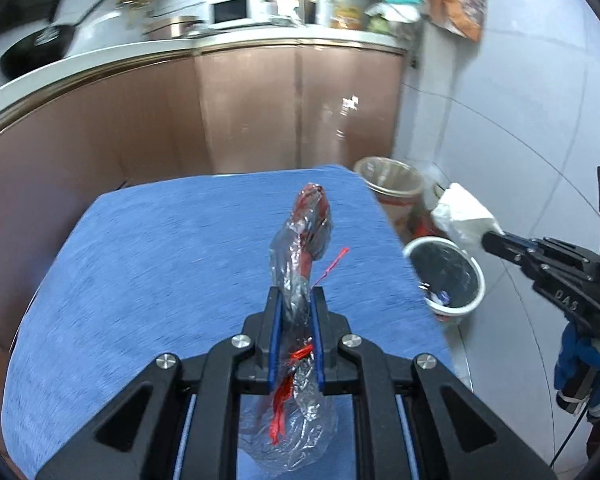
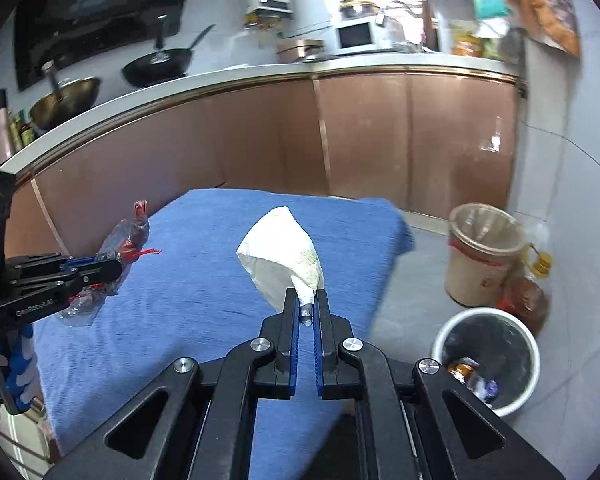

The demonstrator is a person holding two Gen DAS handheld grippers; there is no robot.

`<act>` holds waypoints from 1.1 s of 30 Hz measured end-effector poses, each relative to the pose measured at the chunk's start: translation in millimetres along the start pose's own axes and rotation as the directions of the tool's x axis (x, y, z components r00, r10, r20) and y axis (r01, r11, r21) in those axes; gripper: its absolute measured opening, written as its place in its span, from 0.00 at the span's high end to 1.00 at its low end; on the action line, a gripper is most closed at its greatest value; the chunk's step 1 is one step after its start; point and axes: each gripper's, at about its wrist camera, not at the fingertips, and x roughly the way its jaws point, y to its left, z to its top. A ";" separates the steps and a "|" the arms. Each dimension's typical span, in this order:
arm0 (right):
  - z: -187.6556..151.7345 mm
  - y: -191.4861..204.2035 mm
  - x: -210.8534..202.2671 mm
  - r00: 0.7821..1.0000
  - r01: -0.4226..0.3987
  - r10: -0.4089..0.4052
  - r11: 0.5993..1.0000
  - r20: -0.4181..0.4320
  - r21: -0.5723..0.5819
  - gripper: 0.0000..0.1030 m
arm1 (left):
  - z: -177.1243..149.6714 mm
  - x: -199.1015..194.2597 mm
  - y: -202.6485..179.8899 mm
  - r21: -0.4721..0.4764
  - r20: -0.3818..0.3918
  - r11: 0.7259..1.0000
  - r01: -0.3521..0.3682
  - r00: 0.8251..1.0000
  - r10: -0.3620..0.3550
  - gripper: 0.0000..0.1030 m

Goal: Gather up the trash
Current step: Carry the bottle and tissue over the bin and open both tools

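My left gripper [image 1: 296, 294] is shut on a crumpled clear plastic wrapper [image 1: 306, 236] with red print and a red string, held above the blue cloth-covered table [image 1: 160, 248]. The same wrapper [image 2: 126, 236] shows at the left of the right wrist view. My right gripper [image 2: 306, 294] is shut on a white crumpled paper wad [image 2: 280, 256], also over the blue table [image 2: 204, 280]. That wad [image 1: 462, 214] and the right gripper [image 1: 490, 238] hang above a white bin [image 1: 448, 276] with a black liner in the left wrist view. The bin [image 2: 486, 354] holds some scraps.
A beige bin [image 2: 482, 256] with a clear liner stands behind the white one, with an oil bottle [image 2: 530, 292] beside it on the grey tiled floor. Brown cabinets [image 2: 340, 136] and a counter with pans [image 2: 156, 66] run behind the table.
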 end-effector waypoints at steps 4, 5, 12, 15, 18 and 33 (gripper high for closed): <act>-8.9 -40.5 2.8 0.999 0.048 -0.047 0.997 -0.008 0.063 0.94 | 22.3 34.7 -49.4 0.074 -0.047 0.995 0.059 0.997 -0.056 0.88; -11.7 -52.0 4.1 0.998 0.063 -0.062 0.995 -0.012 0.083 0.94 | 28.0 45.2 -63.0 0.097 -0.060 0.992 0.078 0.996 -0.072 0.88; -32.4 -141.1 18.5 0.979 0.205 -0.194 0.952 -0.069 0.226 0.94 | 62.3 116.7 -150.0 0.192 -0.155 0.962 0.193 0.974 -0.165 0.88; -39.6 -176.9 31.5 0.967 0.253 -0.233 0.929 -0.102 0.272 0.94 | 73.1 154.2 -181.0 0.195 -0.204 0.952 0.234 0.960 -0.194 0.88; -43.2 -203.7 48.3 0.957 0.287 -0.258 0.911 -0.133 0.297 0.94 | 85.1 188.7 -203.0 0.176 -0.242 0.948 0.265 0.945 -0.220 0.88; -71.5 -288.5 119.9 0.925 0.364 -0.281 0.851 -0.256 0.379 0.90 | 105.5 305.0 -269.1 0.052 -0.335 0.928 0.369 0.882 -0.332 0.64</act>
